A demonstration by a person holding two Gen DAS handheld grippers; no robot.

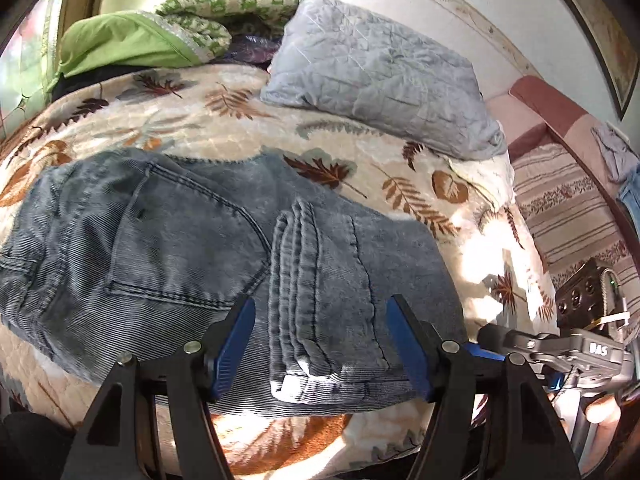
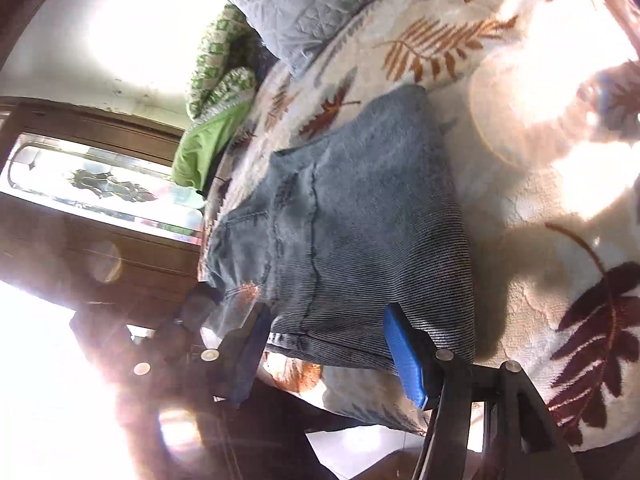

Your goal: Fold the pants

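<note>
Faded blue jeans [image 1: 168, 240] lie folded on a leaf-patterned bedspread [image 1: 224, 120], the leg hems stacked over the seat near the bed's front edge. My left gripper [image 1: 322, 344] is open, its blue pads on either side of the hems, just above the cloth. My right gripper [image 2: 324, 344] is open at the jeans' [image 2: 360, 220] near edge, its view rolled sideways and washed with glare. The right gripper's body also shows in the left wrist view [image 1: 576, 344], to the right of the jeans.
A grey quilted pillow [image 1: 380, 76] lies at the back of the bed, with a green pillow [image 1: 120, 44] and a green patterned blanket [image 1: 224, 4] to its left. A striped couch [image 1: 568, 200] stands on the right. A window [image 2: 100, 188] glares.
</note>
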